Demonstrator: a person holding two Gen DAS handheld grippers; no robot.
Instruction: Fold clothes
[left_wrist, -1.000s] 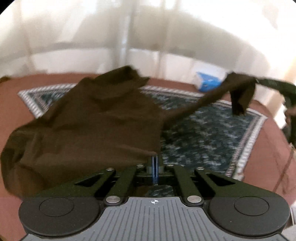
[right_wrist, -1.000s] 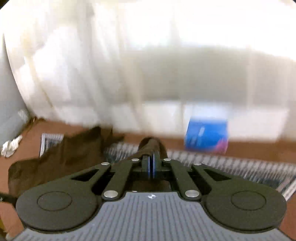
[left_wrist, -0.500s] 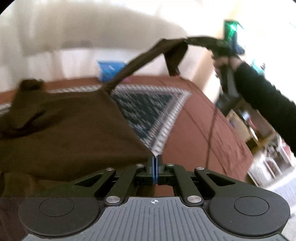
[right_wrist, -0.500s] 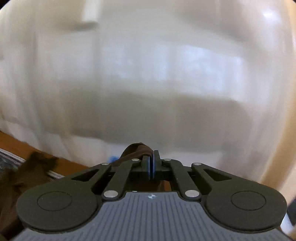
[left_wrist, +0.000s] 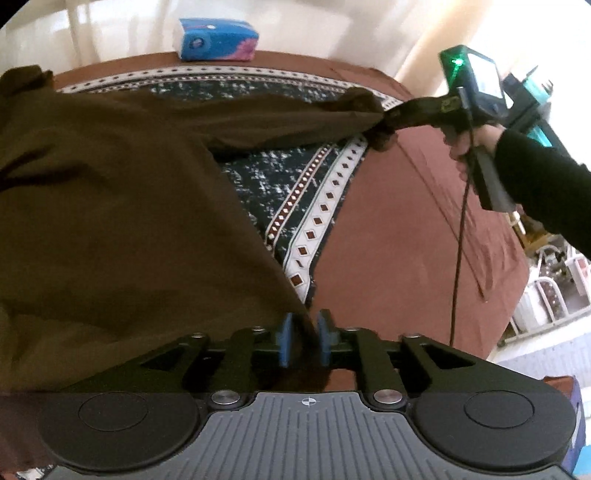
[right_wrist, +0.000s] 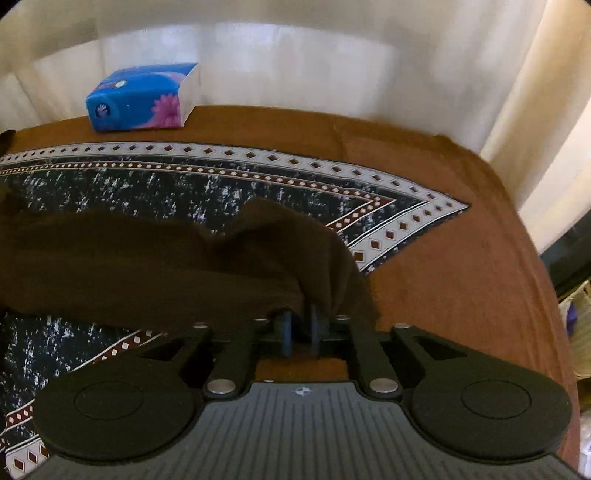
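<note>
A dark brown long-sleeved garment (left_wrist: 110, 206) lies spread over a patterned mat (left_wrist: 280, 184) on a brown-covered table (left_wrist: 399, 229). My left gripper (left_wrist: 303, 339) has its blue pads slightly parted, with the garment's lower corner between them. My right gripper (right_wrist: 299, 328) holds the sleeve's end (right_wrist: 295, 243), with a small gap between its pads; it also shows in the left wrist view (left_wrist: 391, 118), low over the mat's right edge. The sleeve stretches out to the right from the body.
A blue tissue pack (left_wrist: 216, 38) sits at the table's far edge by white curtains (right_wrist: 295, 66); it also shows in the right wrist view (right_wrist: 144, 98). The table's right edge (left_wrist: 517, 295) drops off beside cluttered racks.
Both grippers came down from the air to the table, laying the garment and its sleeve flat. The pads of both grippers, pressed together before, now show a gap.
</note>
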